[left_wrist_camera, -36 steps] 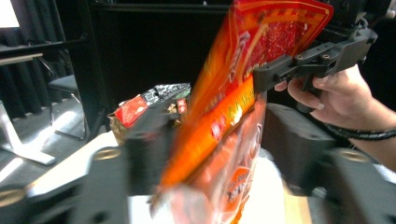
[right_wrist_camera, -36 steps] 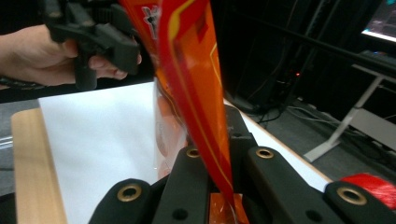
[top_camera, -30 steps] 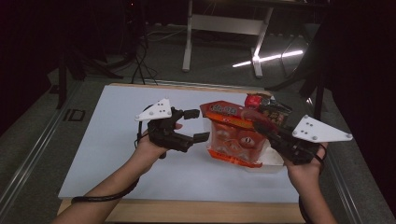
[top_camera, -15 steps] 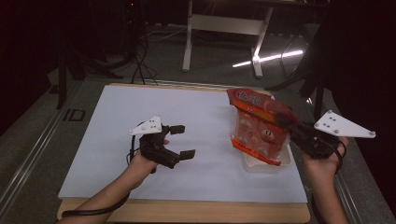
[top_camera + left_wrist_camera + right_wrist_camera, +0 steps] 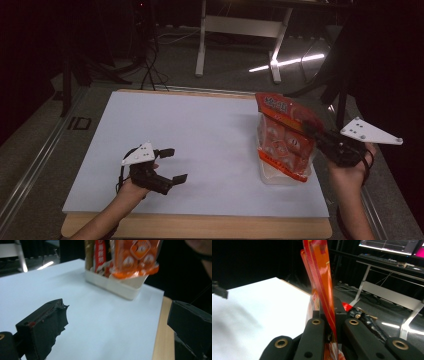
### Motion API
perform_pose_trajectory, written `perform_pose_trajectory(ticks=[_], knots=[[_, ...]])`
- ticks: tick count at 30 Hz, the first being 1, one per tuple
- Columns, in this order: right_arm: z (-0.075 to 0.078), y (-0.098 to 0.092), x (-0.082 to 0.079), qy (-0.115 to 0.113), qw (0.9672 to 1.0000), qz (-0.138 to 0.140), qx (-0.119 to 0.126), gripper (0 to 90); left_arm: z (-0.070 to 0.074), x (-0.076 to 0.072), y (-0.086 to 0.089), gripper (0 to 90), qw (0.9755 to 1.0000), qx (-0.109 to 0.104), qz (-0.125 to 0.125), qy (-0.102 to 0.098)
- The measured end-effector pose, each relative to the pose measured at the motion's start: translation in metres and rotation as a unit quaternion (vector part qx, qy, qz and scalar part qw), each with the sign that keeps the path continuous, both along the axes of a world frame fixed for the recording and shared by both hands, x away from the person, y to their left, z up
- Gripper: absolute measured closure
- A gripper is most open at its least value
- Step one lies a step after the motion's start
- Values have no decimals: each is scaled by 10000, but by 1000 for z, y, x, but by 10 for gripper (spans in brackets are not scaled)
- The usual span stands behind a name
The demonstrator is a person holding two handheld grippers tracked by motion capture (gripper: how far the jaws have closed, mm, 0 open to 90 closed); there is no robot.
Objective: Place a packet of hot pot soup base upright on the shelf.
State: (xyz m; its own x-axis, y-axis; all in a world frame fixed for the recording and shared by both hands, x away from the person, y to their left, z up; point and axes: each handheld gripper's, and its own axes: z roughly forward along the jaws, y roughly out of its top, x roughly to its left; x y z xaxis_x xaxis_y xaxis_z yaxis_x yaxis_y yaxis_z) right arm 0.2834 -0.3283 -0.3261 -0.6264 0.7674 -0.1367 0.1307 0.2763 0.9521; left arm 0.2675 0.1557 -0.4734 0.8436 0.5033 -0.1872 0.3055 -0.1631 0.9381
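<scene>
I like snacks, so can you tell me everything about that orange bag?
The orange bag is shiny crinkly plastic with a red top strip and clear parts showing round orange-and-white packs inside. It stands upright, slightly tilted, near the table's right edge. Its bottom hangs at a white tray that already holds other packets; whether it touches the tray is unclear. The right hand-held gripper pinches its upper edge between shut jaws.

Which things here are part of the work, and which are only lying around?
In the work:
orange bag, pinched in the right gripper
white tray beneath it
left gripper, open, empty

Lying around:
other packets in the tray
</scene>
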Motion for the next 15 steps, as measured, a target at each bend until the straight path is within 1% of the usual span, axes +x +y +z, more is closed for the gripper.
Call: perform_pose_trajectory(ticks=[1,4,7,8,9,10,12,14,15], knots=[[0,-1,1,-7,10000,4,-34,900,-3,-2,3,18,10000,48,45,-10],[-1,-2,5,44,10000,-29,-34,900,-10,-7,13,19,9998,87,166,-51],[-6,-3,10,80,9999,-65,-53,900,-16,-10,20,19,9996,75,268,49],[-6,-3,10,80,9999,-65,-53,900,-16,-10,20,19,9996,75,268,49],[-7,-3,11,99,9999,-66,-33,900,-20,-12,24,19,9994,111,312,99],[-9,-3,14,134,9999,-18,11,900,-23,-13,26,18,9993,117,332,124],[-12,-2,16,164,9999,-14,-15,900,-27,-14,29,18,9990,116,388,196],[-13,-2,17,184,9998,-2,-7,900,-29,-15,31,18,9989,122,404,214],[-15,-1,18,220,9998,-10,-3,900,-33,-17,32,18,9986,153,431,283]])
